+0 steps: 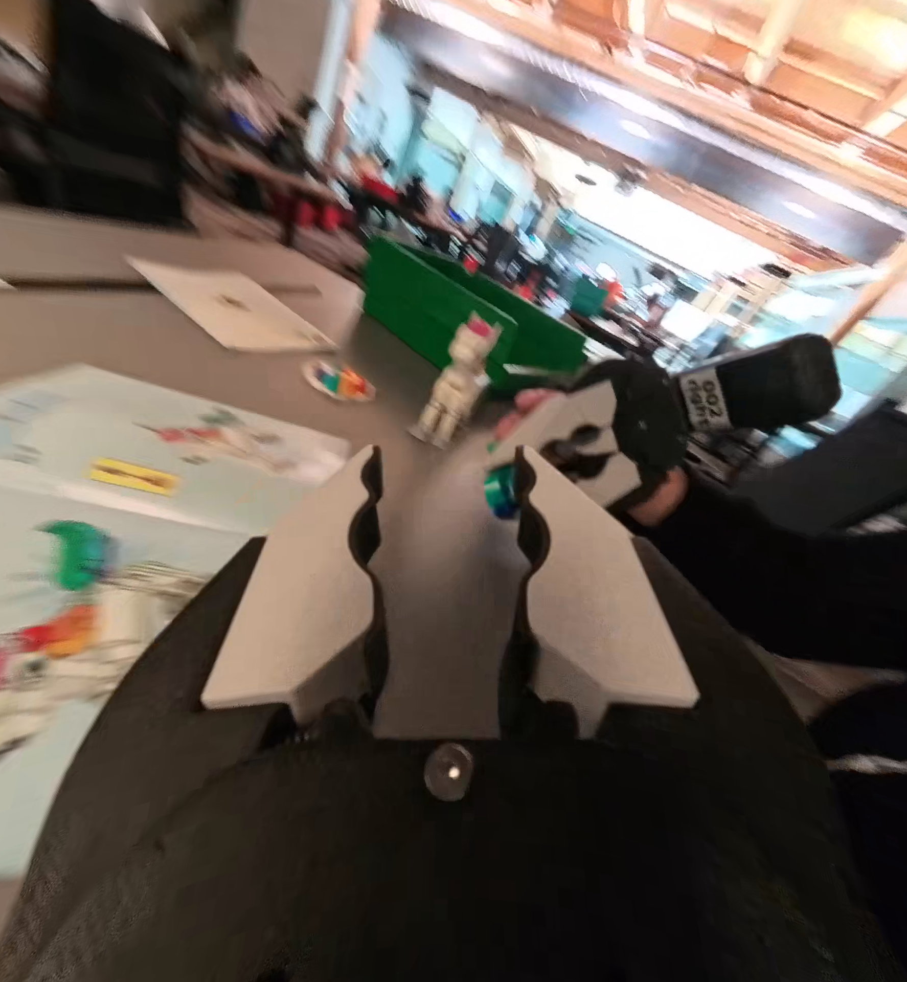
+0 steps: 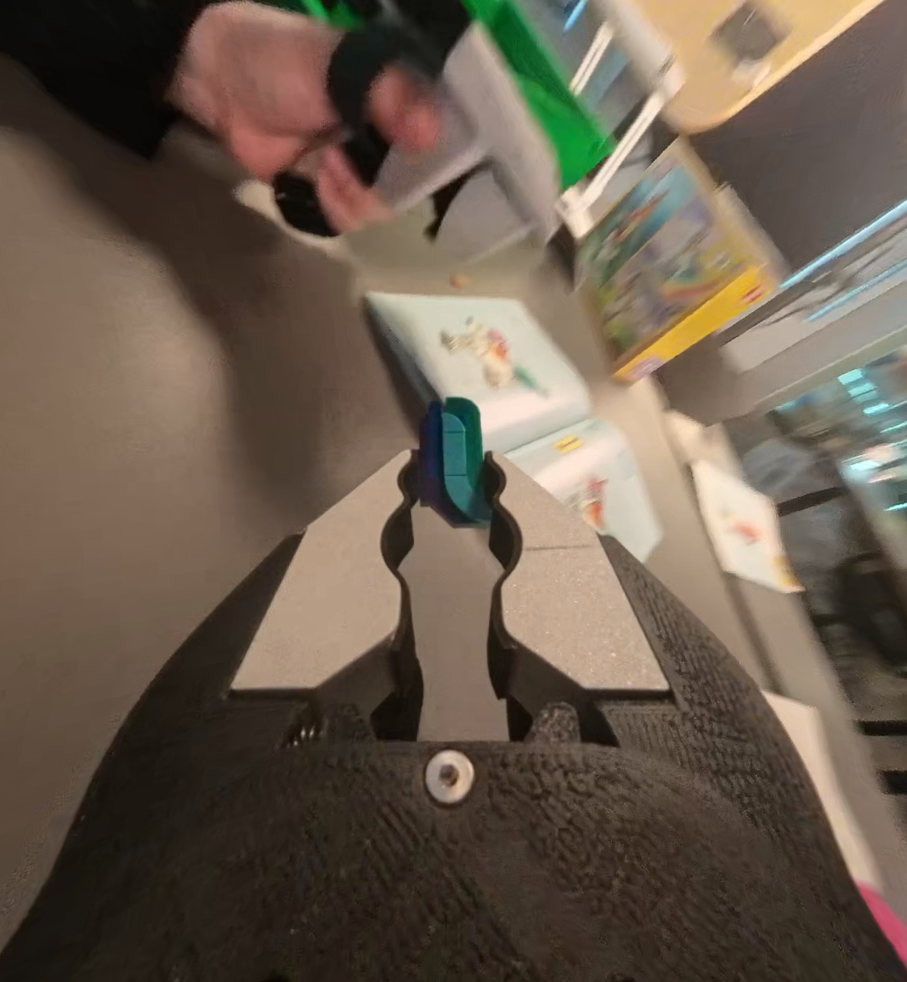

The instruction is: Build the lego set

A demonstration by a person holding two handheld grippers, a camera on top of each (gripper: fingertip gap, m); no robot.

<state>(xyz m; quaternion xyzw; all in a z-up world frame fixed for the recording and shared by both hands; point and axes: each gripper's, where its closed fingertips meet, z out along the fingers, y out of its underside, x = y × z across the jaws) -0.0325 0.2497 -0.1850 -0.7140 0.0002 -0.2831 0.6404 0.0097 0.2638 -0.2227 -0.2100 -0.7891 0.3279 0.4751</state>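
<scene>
The right gripper [image 2: 448, 478] has its fingers clamped on a small, light, rigid teal-blue brick assembly [image 2: 454, 459], best gripped by its flat sides, near the white figure [image 1: 454, 396], while the left gripper [image 1: 446, 470] fingers stand apart.

Legible marking is present on one item only: a white sticker with black print [image 1: 706, 398] fixed to the black handle of the right tongs [image 1: 499, 481], seen in the left wrist view. Printing on the pale blue instruction booklet [image 1: 122, 478] and the yellow-edged cardboard box [image 2: 674, 276] is blurred, unreadable.
</scene>
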